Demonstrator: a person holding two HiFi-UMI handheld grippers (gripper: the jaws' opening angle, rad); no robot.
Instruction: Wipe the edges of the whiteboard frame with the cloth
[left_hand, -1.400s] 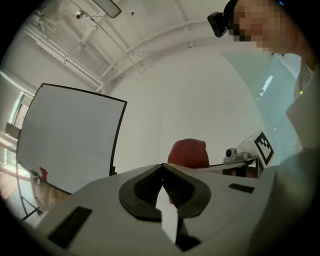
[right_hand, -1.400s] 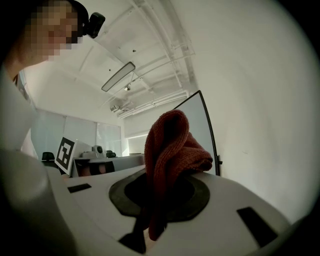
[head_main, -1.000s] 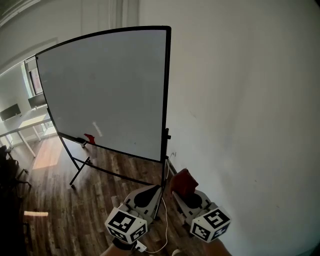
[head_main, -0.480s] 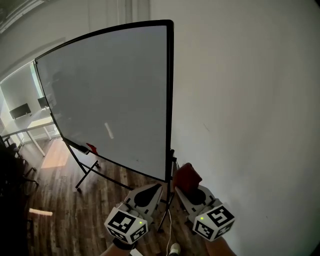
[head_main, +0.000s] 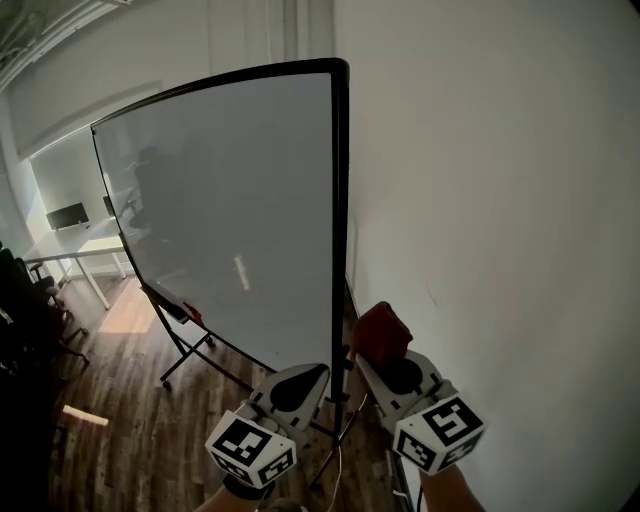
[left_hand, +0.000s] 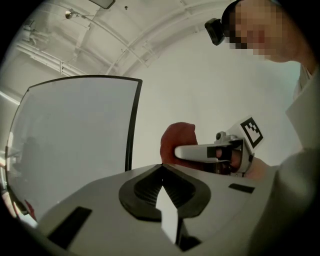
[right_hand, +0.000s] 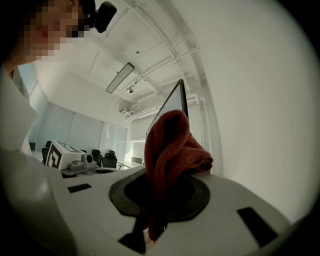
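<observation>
A whiteboard (head_main: 230, 200) on a wheeled stand fills the head view, its black frame edge (head_main: 341, 200) running down the right side close to the wall. My right gripper (head_main: 372, 352) is shut on a dark red cloth (head_main: 380, 332) (right_hand: 170, 150), held just right of the frame's lower right edge. The cloth also shows in the left gripper view as a red lump (left_hand: 179, 142). My left gripper (head_main: 318, 372) sits low beside the right one, shut with nothing in it, below the board's bottom corner. The whiteboard frame (left_hand: 131, 125) appears ahead in the left gripper view.
A white wall (head_main: 500, 200) stands close on the right. A red item (head_main: 192, 312) rests on the board's tray. The stand's black legs (head_main: 190, 350) spread over the wooden floor (head_main: 130, 420). Desks and chairs (head_main: 40, 290) are at far left.
The view has closed in on the board's right frame edge, which now looks larger and nearer. Both grippers stay low, the right one with the cloth now slightly higher beside the frame.
</observation>
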